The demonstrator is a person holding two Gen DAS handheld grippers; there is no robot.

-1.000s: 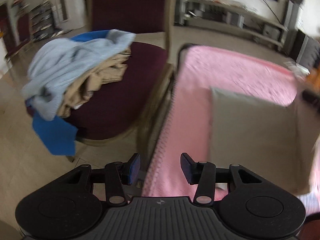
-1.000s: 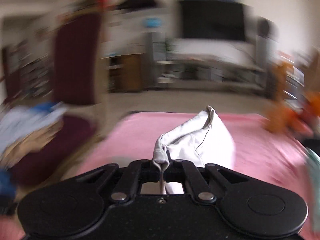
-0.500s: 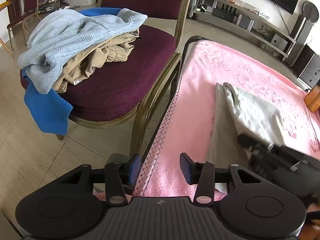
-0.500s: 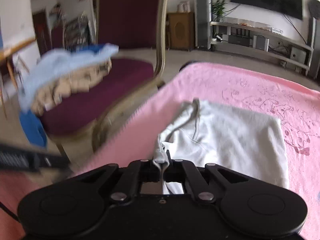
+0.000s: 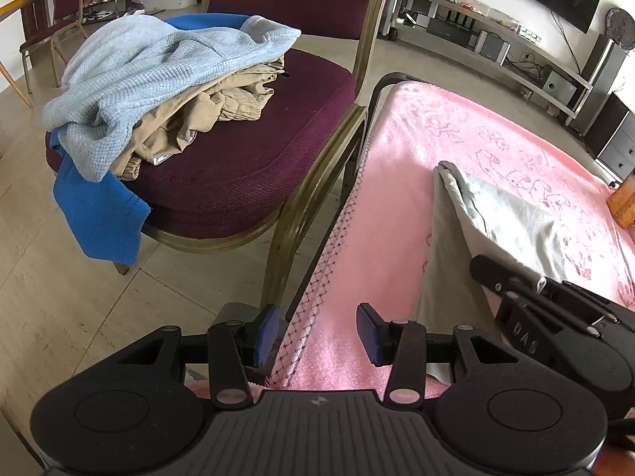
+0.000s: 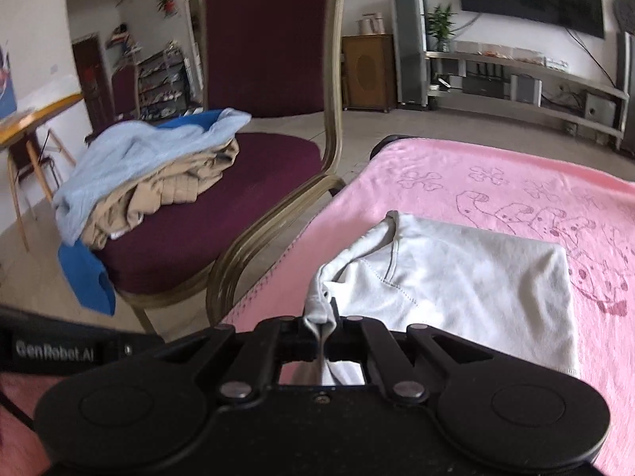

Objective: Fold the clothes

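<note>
Your right gripper (image 6: 319,331): clamped on a bunched corner of the white garment (image 6: 468,285), which lies on the pink blanket (image 6: 496,182) near its left edge. Your left gripper (image 5: 315,335): jaws apart, empty, over that edge.

Fuzzy pink blanket (image 5: 468,127), smooth white cloth garment (image 6: 468,277), waffle-knit blue sweater (image 5: 158,63)

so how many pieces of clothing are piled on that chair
3 visible: a light blue sweater on top, a tan garment under it, and a bright blue one at the bottom, hanging off the seat edge. More may be hidden underneath.
</note>
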